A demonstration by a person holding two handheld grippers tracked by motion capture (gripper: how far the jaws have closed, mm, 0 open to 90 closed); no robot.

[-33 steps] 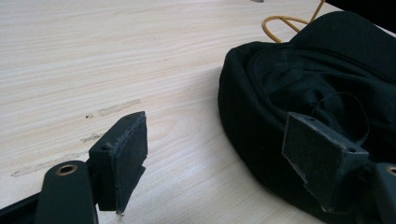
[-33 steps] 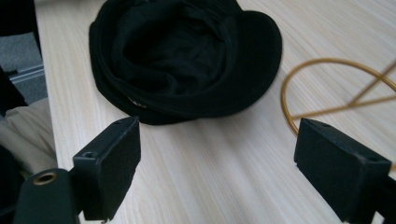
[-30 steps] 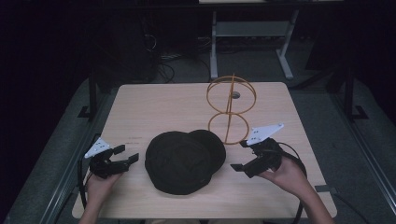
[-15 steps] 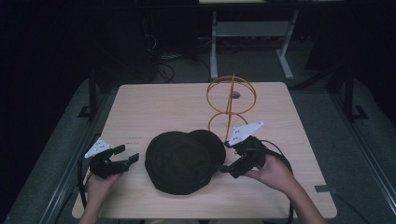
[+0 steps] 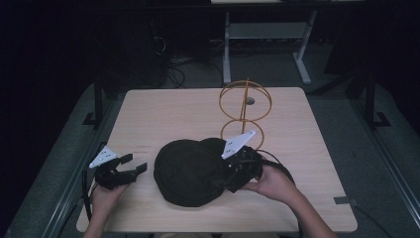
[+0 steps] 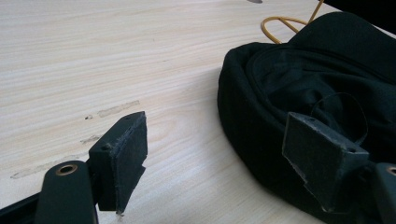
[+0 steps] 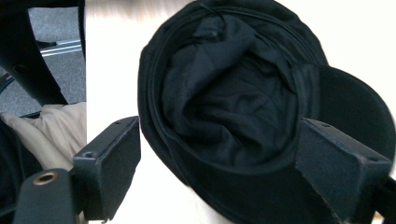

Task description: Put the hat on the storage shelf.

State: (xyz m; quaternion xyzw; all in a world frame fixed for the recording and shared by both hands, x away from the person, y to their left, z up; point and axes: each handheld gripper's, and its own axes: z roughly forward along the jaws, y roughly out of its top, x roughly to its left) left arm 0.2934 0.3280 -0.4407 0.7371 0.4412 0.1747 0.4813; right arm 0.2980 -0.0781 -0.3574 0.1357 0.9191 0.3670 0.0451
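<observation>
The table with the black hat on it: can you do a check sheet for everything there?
Surface: light wooden table, a few faint scuff marks near the left gripper.
Job's things: black fabric cap lying upside down, its inside showing; gold wire stand of two rings upright behind it.
Clutter: nothing seen.
Grippers: left gripper open, on the table, apart from the cap; right gripper open, jaws straddling the cap's rim.
Cables: a black cable loops by the right gripper; more lie on the floor behind the table.
Surroundings: dark room, grey floor, white table frame behind.
</observation>
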